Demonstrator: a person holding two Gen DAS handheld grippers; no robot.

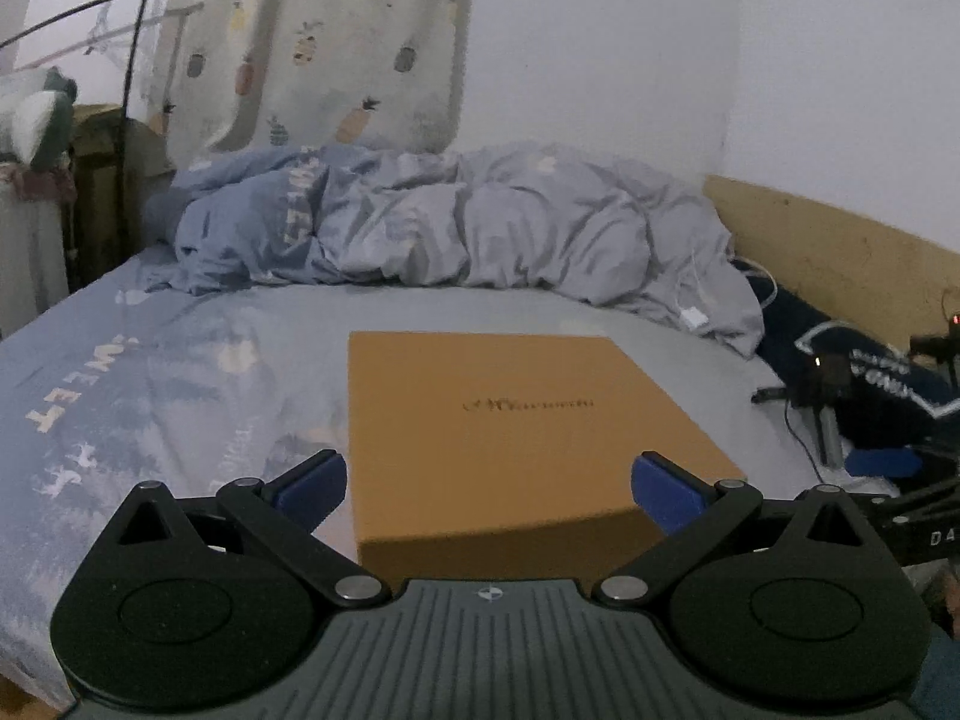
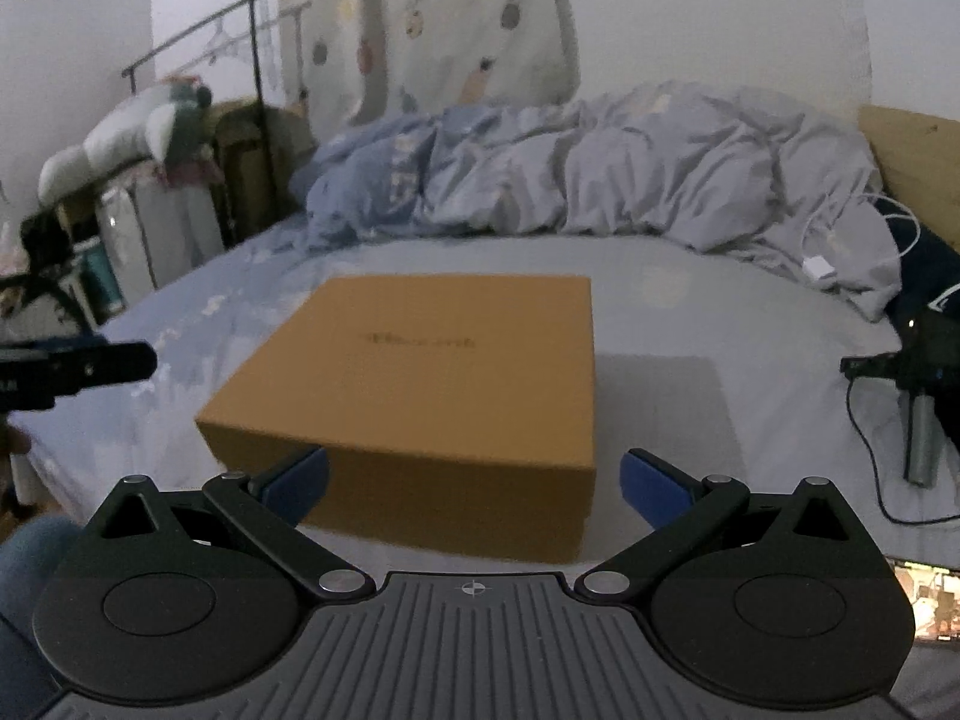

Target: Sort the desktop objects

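A flat orange cardboard box (image 1: 498, 420) with a closed lid and a faint logo lies on the bed. It also shows in the right wrist view (image 2: 420, 378). My left gripper (image 1: 489, 480) is open and empty, its blue fingertips wide apart just before the box's near edge. My right gripper (image 2: 474, 477) is open and empty, also just before the box's near face. The right gripper's side shows at the right edge of the left wrist view (image 1: 888, 462). The left gripper's side shows at the left edge of the right wrist view (image 2: 78, 366).
The bed sheet (image 1: 150, 396) is pale blue with lettering. A crumpled grey-blue duvet (image 1: 450, 228) lies behind the box. A white charger and cable (image 2: 819, 267) rest at the right, near dark clothing and a black device on a stand (image 2: 918, 396). A clothes rack (image 2: 198, 48) stands at the left.
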